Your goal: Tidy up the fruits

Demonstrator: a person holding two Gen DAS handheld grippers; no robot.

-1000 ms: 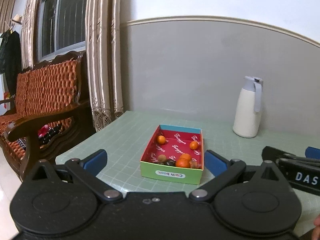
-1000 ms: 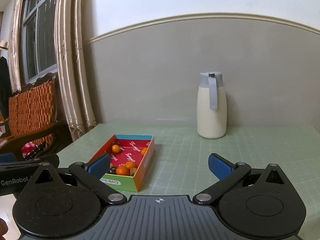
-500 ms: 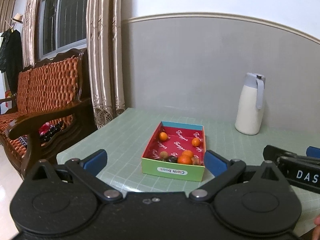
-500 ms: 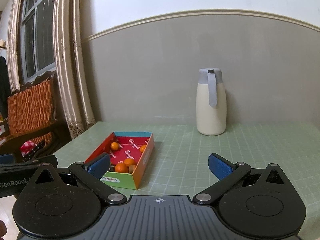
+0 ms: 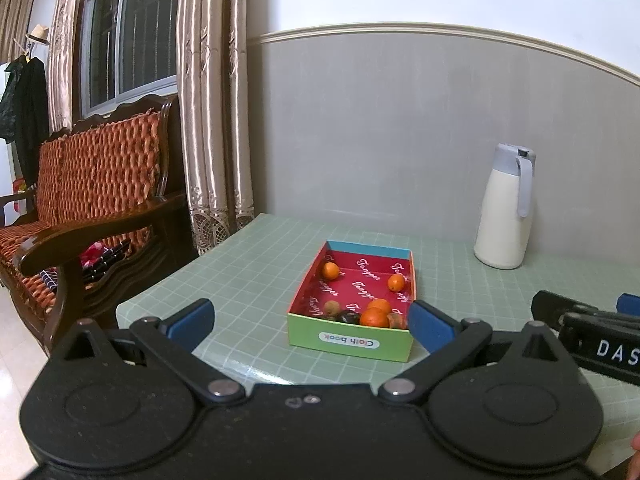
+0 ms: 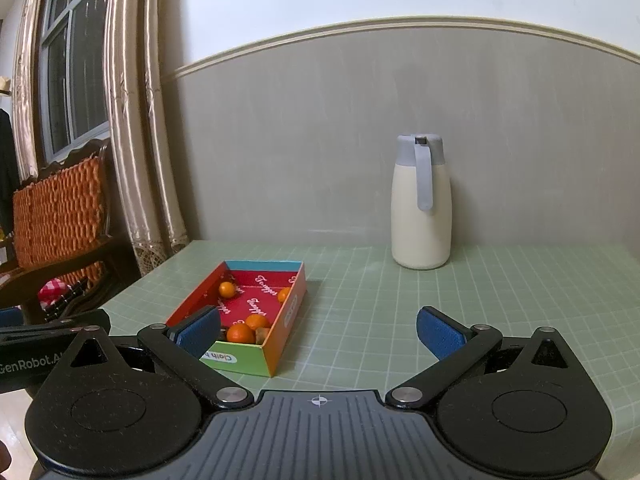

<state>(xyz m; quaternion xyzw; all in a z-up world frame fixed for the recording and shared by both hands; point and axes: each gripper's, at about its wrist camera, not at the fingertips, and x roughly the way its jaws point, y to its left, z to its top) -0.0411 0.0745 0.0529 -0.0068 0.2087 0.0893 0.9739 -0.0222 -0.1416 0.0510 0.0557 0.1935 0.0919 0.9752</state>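
Best to reach the left gripper [image 5: 310,316], wide open and empty, toward the near orange tangerines [image 5: 374,317] in the shallow colourful cardboard box [image 5: 350,344]; right gripper [image 6: 320,330] likewise spread, empty.

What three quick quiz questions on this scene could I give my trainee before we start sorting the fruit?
1. True or false: both the left gripper and right gripper are open and empty.
2. Where are the oranges? A) on the table B) in the box C) beside the flask
3. Fill in: the flask stands near the ____.

Key: 1 true; 2 B; 3 wall.
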